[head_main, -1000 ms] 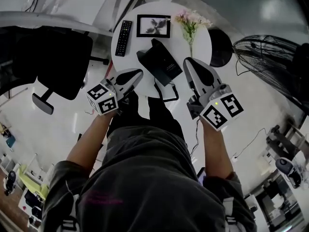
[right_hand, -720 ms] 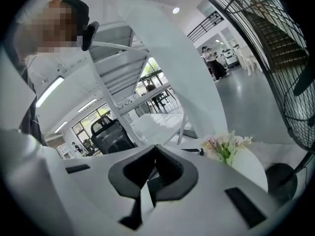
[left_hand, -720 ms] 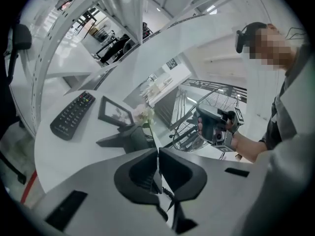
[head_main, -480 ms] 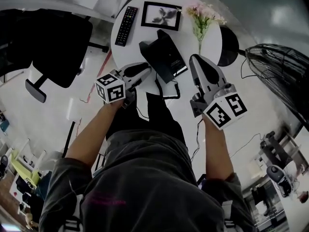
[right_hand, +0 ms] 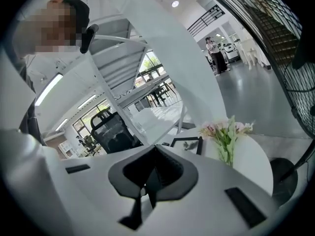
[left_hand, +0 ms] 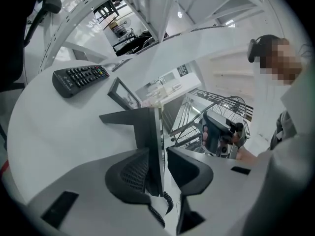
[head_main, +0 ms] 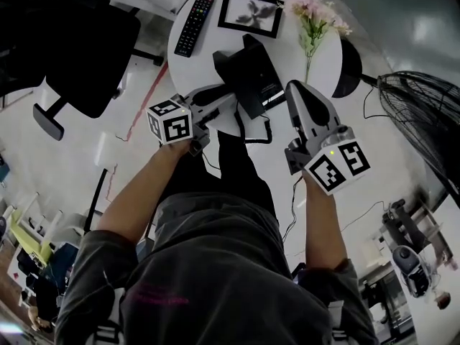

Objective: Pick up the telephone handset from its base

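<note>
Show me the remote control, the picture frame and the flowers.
remote control [head_main: 195,26]: head view, middle of its button face.
picture frame [head_main: 250,12]: head view, the picture inside the black border.
flowers [right_hand: 225,141]: right gripper view, the green stems just under the blossoms.

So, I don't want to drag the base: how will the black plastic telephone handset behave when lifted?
The black plastic telephone handset looks rigid, so it probably won't flex. Its black coiled cord droops past the round white table's edge, so it will likely stretch and tug back.
</note>
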